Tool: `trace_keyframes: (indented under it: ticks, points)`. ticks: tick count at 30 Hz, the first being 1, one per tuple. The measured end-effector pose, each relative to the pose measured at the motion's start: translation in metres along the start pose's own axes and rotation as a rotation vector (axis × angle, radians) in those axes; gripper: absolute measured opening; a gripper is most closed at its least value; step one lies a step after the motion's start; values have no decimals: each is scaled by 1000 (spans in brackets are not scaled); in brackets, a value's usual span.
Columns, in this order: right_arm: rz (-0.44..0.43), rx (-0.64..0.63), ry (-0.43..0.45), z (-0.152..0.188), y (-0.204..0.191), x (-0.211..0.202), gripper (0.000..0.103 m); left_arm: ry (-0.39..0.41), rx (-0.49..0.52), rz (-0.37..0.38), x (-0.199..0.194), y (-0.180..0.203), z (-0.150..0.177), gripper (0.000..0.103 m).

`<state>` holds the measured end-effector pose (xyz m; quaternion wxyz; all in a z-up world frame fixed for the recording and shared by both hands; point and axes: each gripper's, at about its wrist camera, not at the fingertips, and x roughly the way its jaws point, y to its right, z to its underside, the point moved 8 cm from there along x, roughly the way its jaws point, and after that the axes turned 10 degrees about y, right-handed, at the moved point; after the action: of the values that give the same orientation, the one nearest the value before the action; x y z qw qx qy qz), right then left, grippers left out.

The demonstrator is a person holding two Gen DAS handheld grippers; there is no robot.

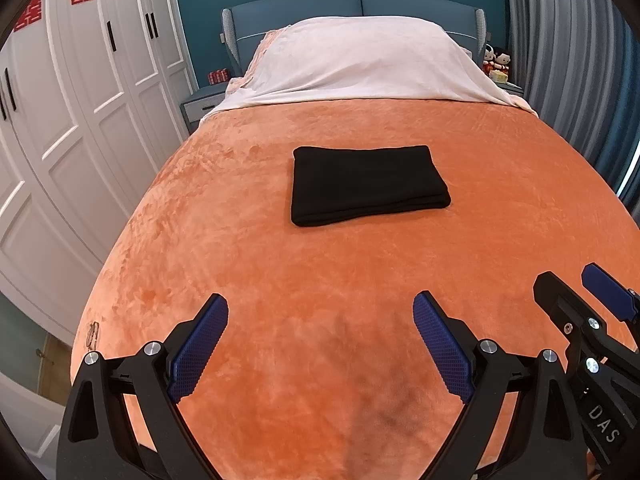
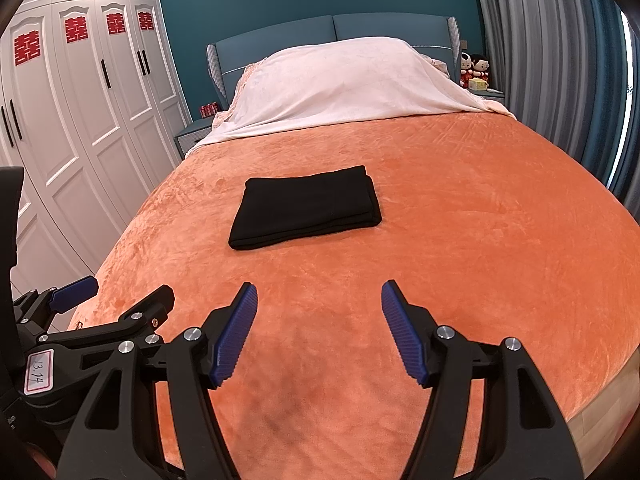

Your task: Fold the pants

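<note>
Pants: the pants [image 1: 366,184] are lying as a neat black rectangle near the middle of the bed [image 1: 320,280], on the orange blanket, well ahead of both of my tools.
Fold state: I am judging the fold finished or nearly so; layered edges are showing along the near side, corners roughly square.
Left gripper [image 1: 320,340]: I am holding it low over the foot of the bed with the jaws spread wide, gripping nothing, apart from the cloth.
Right gripper [image 2: 320,328]: it is hovering just beside the left one, jaws likewise released and empty.
Handling: the fabric is looking soft, light and limp; I expect it to sag and slide open if lifted by a single layer.
Where to take hold: I would be pinching the whole stack at the two near corners, or at the thick folded edge, both tools together.
Background: a white sheet [image 2: 348,84] is covering the pillows at the headboard.
</note>
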<state>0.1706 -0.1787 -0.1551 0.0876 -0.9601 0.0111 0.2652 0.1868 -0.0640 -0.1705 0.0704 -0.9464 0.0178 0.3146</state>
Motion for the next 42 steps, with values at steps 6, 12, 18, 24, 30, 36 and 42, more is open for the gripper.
trace_keyframes:
  ticks: [6,12,18,24,30,36,42]
  points:
    - [-2,0,-1,2,-1,1,63,3,2,-8,1,0,0,92]
    - [-2,0,0,2,-2,1,63,-2,-6,-12,1,1,1,92]
    - [-2,1,1,3,-2,1,63,-5,-16,-2,3,0,0,92]
    - [-2,1,0,2,-2,2,63,13,-17,-1,2,1,3,92]
    - [-3,2,0,3,-2,2,63,-19,-4,-16,7,0,8,92]
    - [-3,1,-1,4,-3,3,63,-31,-16,-11,9,-2,10,92]
    - [-5,-1,-1,5,-4,3,63,-31,-16,-11,10,-3,8,92]
